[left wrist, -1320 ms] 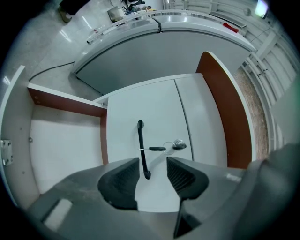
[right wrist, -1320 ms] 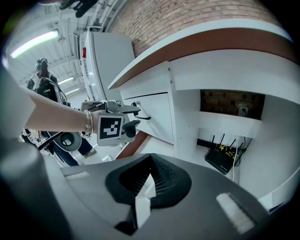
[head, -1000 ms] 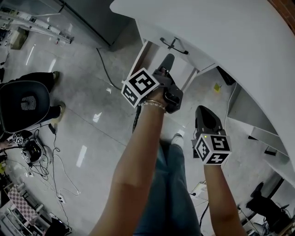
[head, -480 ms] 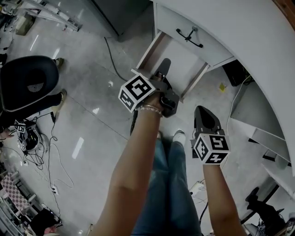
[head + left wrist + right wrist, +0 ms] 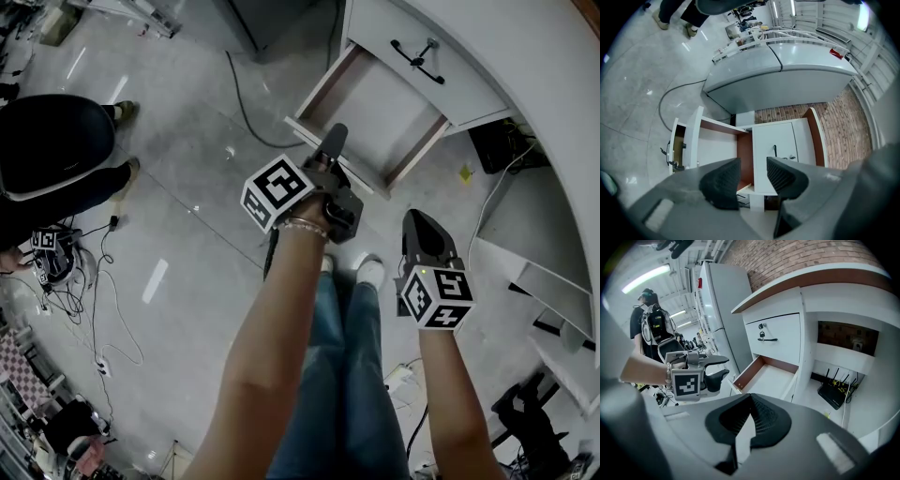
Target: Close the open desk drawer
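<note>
The open desk drawer (image 5: 375,111) is pulled out of the white desk (image 5: 525,66), and its white inside holds nothing. Above it a shut drawer carries a black handle (image 5: 417,58). My left gripper (image 5: 335,141) hangs at the drawer's front panel (image 5: 323,141) with its jaws apart and nothing between them. In the left gripper view the drawer (image 5: 717,143) lies beyond the open left gripper (image 5: 752,171). My right gripper (image 5: 424,232) hangs lower right, away from the drawer, with its jaws together. The right gripper view shows the right gripper (image 5: 750,399), the drawer (image 5: 766,378) and the left gripper (image 5: 718,368).
A black cable (image 5: 246,103) runs across the grey floor towards the desk. A person in dark clothes (image 5: 52,155) sits at far left beside tangled wires (image 5: 66,291). My legs and white shoes (image 5: 370,272) are below the grippers. A router (image 5: 839,392) sits under the desk.
The head view has swung, so the desk and drawer sit further right and show more fully. My left gripper now stands at the drawer's front panel rather than over its inside. The right gripper barely moved.
</note>
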Action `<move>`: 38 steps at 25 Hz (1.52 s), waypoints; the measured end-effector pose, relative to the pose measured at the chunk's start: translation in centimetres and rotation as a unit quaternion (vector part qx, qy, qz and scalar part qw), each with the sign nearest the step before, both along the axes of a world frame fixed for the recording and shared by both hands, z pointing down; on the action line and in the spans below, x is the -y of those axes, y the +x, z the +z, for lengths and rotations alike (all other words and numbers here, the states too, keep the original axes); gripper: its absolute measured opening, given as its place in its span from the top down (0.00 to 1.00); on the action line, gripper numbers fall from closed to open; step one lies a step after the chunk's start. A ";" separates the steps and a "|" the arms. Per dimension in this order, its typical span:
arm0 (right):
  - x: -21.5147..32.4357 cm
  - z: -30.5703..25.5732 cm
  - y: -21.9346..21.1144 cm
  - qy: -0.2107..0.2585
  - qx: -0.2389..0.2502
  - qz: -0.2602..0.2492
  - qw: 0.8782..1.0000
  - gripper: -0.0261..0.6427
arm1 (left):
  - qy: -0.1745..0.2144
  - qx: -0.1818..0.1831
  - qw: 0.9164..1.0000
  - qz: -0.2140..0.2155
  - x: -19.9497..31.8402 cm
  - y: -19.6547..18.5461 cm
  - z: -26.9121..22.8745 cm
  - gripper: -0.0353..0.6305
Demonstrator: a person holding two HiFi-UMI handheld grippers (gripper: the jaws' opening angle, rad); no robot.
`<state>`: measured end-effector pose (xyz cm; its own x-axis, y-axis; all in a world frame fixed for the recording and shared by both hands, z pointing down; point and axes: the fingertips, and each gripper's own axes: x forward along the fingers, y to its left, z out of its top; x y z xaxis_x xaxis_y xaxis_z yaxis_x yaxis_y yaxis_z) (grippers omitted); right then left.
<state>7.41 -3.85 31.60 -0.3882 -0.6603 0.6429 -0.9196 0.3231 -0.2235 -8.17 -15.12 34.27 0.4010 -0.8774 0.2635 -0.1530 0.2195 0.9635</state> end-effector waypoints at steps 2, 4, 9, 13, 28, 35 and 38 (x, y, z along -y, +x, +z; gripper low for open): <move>-0.3 0.7 0.1 -0.004 -0.002 -0.003 1.000 0.96 | -0.008 0.002 1.000 -0.003 -0.9 -0.4 1.0 0.68; -1.0 1.5 0.1 -0.010 -0.002 -0.002 1.000 0.96 | -0.019 0.006 1.000 -0.003 -2.1 -0.8 2.1 0.68; -1.9 3.7 -0.1 -0.025 -0.008 -0.011 1.000 0.96 | -0.038 0.011 0.999 -0.005 -4.3 -1.6 4.7 0.69; -2.3 5.6 0.0 -0.033 -0.012 -0.018 0.999 0.96 | -0.056 0.018 0.998 -0.002 -5.8 -1.7 7.1 0.69; -3.5 10.4 0.5 -0.069 -0.026 -0.033 0.997 0.96 | -0.123 0.052 0.990 0.055 -9.9 1.6 14.3 0.71; -2.3 12.0 0.1 -0.065 -0.025 -0.043 0.997 0.96 | -0.097 0.049 0.992 0.060 -8.2 2.1 15.7 0.95; -1.9 13.0 0.1 -0.062 -0.026 -0.042 0.997 0.96 | -0.086 0.030 0.994 0.067 -7.6 2.8 16.6 0.80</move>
<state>7.53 -1.90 44.57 -0.4025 -0.5415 0.7381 -0.9019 0.3725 -0.2185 -5.33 -7.49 50.91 0.4909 -0.7567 0.4317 -0.2482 0.3536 0.9019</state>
